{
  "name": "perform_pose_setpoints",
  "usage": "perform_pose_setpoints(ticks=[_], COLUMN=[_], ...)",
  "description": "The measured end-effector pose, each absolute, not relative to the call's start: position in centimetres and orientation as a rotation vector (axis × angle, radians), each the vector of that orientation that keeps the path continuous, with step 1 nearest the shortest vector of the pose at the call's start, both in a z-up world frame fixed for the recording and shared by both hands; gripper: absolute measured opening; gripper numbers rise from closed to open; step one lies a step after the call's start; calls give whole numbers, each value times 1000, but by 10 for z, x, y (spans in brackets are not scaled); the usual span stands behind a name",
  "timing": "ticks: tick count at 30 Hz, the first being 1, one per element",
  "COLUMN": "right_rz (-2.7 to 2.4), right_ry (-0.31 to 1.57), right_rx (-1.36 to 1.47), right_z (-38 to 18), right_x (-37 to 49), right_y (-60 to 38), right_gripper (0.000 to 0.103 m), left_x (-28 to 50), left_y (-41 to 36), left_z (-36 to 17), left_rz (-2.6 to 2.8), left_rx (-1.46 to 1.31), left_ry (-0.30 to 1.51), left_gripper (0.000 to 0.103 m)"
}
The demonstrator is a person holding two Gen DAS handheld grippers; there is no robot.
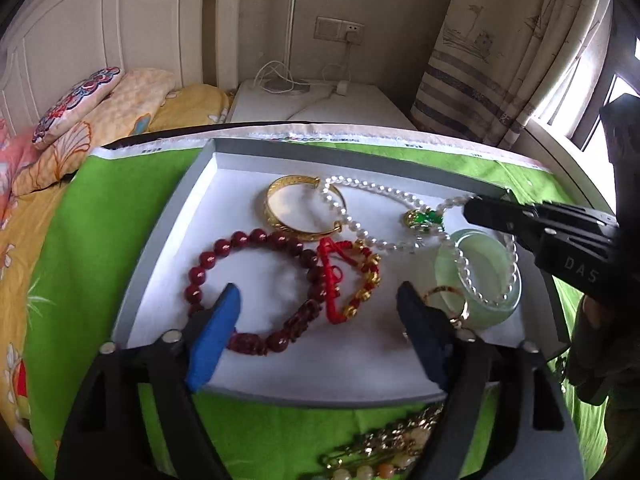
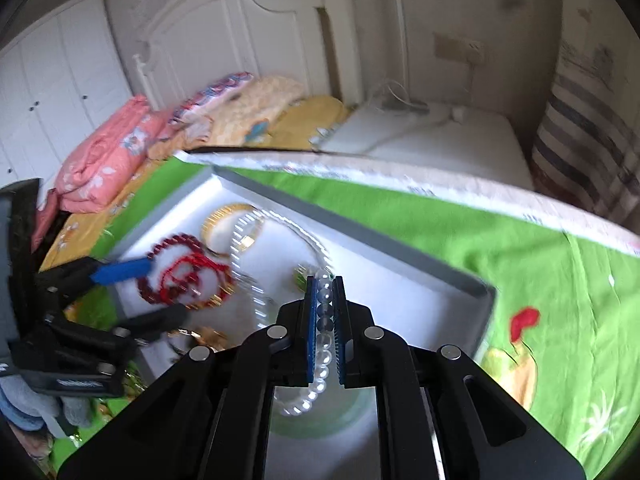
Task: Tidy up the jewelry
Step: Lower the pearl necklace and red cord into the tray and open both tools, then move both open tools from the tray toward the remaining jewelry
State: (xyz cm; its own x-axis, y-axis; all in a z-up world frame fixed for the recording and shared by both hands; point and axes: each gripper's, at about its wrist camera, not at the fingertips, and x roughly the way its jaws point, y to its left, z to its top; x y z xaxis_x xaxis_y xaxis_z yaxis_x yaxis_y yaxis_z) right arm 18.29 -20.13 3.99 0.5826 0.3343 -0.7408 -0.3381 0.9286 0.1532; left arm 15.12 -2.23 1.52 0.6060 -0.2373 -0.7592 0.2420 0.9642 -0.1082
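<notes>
A grey tray with a white lining holds the jewelry. In it lie a gold bangle, a dark red bead bracelet, a red cord bracelet with gold beads, a pearl necklace with a green pendant, a pale green jade bangle and a gold ring. My left gripper is open, low over the tray's near part, empty. My right gripper is shut on the pearl necklace near the tray's right side, above the jade bangle. The left gripper also shows in the right wrist view.
The tray sits on a green patterned cloth. More gold and pale bead jewelry lies on the cloth in front of the tray. A bed with pillows is to the left, a white cabinet behind, a curtain at right.
</notes>
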Motion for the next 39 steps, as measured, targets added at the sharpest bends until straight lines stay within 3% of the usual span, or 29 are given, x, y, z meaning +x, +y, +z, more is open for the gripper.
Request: perform_pose_setpoints(ticks=[3,6,7,8,10,18,21,23,25,33,39], right_rz=[357,353,360,374,414,438,414,346,302,223,215], right_ry=[894,932,941,946,919,771,674,600,541,726,756], right_rx=[30,90,110,130,154,185,218,207,204,197,151], right_z=[36,34,35,37,44,86,94,95,91,47,40], right_x=[184,186,184,182,172,95,47,14,-14,-38,-48], right_y=[-215,-230,-233,-236,-241,-264,-277,-281,-282,-279,-270], right_gripper=[10,19,35,60,67,69,76,87,87,87,87], left_x=[141,131,128,124,117,70,44,22,2,-45,-49], left_y=[-22,-24,-23,-23,-22,15,35,44,49,55,64], left_z=[23,32,33,36,40,57,58,56,52,30,21], left_rz=[-284,-290,-289,-287,-283,-209,-153,-103,-73,-34,-42], left_rx=[2,11,14,17,22,-57,-116,-118,-122,-161,-236], left_ry=[865,847,844,839,833,821,800,776,758,784,781], left_gripper=[87,92,93,94,97,100,100,100,101,100,100])
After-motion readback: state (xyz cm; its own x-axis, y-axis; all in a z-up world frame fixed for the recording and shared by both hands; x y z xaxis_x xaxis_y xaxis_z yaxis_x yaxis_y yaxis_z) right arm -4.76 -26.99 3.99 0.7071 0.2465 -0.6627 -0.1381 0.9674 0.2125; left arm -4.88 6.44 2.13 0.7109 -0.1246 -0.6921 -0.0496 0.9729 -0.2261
